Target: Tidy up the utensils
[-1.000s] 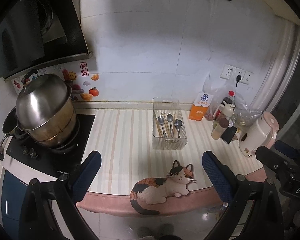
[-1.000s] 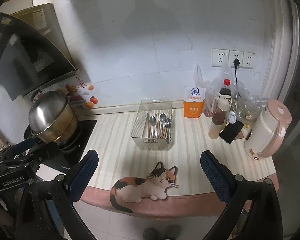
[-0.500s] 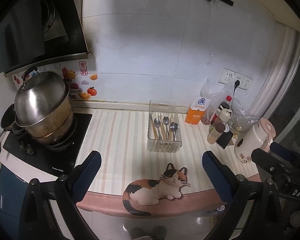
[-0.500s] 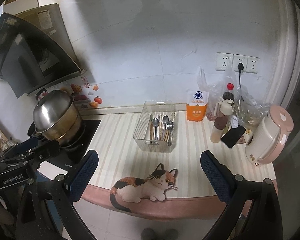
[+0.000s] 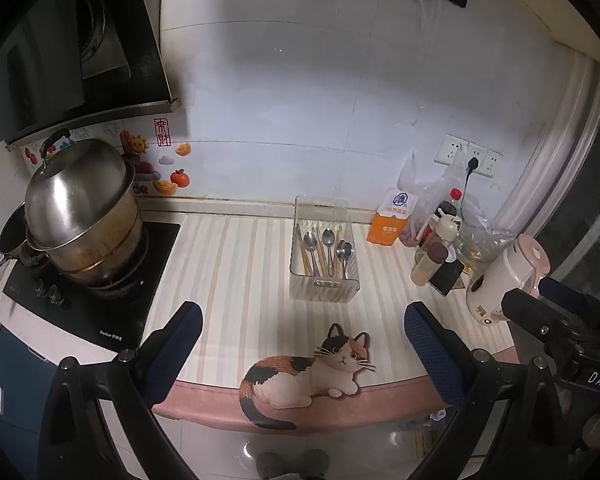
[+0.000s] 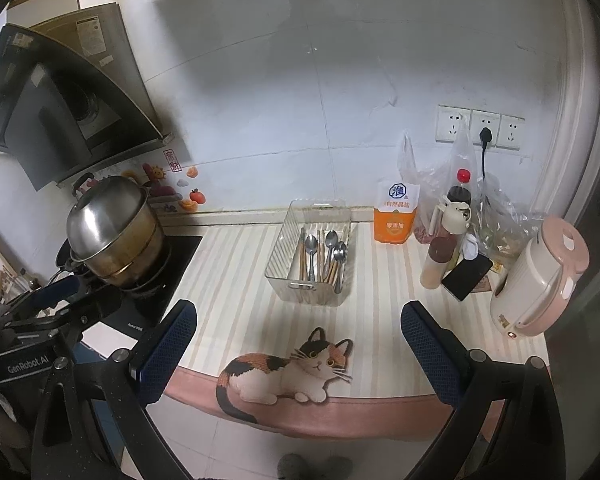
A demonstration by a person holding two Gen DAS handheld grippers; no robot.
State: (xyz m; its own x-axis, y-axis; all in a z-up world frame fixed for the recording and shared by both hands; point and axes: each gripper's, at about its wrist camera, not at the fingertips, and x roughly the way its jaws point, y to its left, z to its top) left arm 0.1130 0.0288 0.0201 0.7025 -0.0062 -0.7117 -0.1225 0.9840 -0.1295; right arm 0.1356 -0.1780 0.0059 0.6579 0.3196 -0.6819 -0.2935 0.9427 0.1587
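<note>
A pale tiled wall point(image 5: 284, 92) backs the cream striped countertop point(image 5: 236, 280); a black slanted range hood point(image 5: 60, 60) hangs left, and white wall sockets point(image 6: 480, 126) sit right.

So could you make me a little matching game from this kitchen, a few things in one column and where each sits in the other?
Things:
1. spoons
2. pot
3. phone
4. cat mat

Places:
A. on the stove at the left
B. at the counter's front edge
C. in the clear bin
D. leaning by the bottles at the right

Pairs: 1-C, 2-A, 3-D, 4-B
</note>
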